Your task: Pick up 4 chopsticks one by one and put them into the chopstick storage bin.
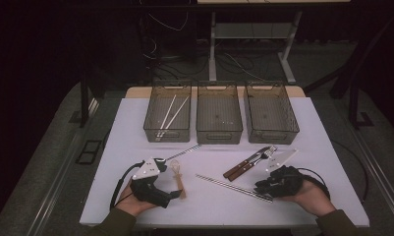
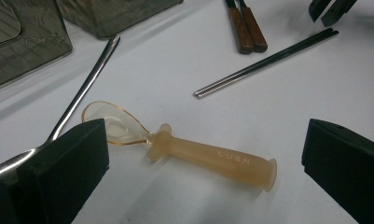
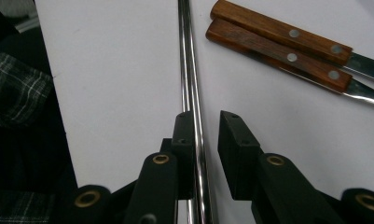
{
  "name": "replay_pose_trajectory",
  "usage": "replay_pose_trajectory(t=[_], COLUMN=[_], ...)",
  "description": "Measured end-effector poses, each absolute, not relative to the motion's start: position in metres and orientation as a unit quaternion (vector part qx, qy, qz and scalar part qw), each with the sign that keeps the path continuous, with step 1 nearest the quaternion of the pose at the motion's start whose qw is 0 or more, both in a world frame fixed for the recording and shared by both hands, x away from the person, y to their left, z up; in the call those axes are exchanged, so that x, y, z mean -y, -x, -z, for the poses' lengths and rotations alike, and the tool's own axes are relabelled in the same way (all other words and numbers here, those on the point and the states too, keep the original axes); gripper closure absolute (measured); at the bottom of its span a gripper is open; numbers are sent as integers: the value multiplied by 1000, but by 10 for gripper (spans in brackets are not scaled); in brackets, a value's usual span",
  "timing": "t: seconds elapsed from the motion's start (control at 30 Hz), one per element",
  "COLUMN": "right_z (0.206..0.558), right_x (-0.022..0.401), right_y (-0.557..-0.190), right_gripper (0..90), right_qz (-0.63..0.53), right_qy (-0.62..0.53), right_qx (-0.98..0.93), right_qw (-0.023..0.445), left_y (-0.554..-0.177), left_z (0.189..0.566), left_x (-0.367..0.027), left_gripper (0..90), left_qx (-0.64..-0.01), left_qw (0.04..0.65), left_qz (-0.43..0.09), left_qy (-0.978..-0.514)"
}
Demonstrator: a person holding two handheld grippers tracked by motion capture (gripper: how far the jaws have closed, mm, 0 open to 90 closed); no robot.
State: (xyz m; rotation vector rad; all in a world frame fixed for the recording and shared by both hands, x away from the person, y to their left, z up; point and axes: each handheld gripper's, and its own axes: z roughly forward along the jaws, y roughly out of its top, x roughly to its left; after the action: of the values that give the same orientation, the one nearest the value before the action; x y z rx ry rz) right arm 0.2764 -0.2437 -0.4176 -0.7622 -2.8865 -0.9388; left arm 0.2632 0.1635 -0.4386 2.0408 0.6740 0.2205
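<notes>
White chopsticks [image 1: 168,114] binned; steel chopsticks [image 3: 192,93] between narrow, unclamped right claw [image 3: 207,128]; left claw [image 2: 194,163] wide over spoon [image 2: 184,147] — most cutlery unsorted.

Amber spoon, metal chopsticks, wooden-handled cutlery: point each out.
amber spoon [image 2: 212,158], left gripper view, middle of its handle.
metal chopsticks [image 3: 189,70], right gripper view, on the shafts above the jaws.
wooden-handled cutlery [image 3: 278,46], right gripper view, on the riveted wooden handles.

Two shiny metal chopsticks [image 3: 190,70] lie flat, side by side on the white desk [image 3: 119,93]. A see-through orange spoon [image 2: 184,147] lies flat nearby.
</notes>
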Motion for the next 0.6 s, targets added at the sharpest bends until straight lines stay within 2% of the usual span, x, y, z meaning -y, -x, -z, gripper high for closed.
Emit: replay_pose_trajectory(t=[0.6], right_z=[426], right_x=[221], right_y=[-289], right_gripper=[789], right_qz=[231], right_qy=[201], right_qx=[952], right_qw=[-3], left_y=[-262], left_z=[438], left_x=[-162], left_gripper=[0], left_qx=[-272], left_qw=[473], left_qz=[-89], left_qy=[-833])
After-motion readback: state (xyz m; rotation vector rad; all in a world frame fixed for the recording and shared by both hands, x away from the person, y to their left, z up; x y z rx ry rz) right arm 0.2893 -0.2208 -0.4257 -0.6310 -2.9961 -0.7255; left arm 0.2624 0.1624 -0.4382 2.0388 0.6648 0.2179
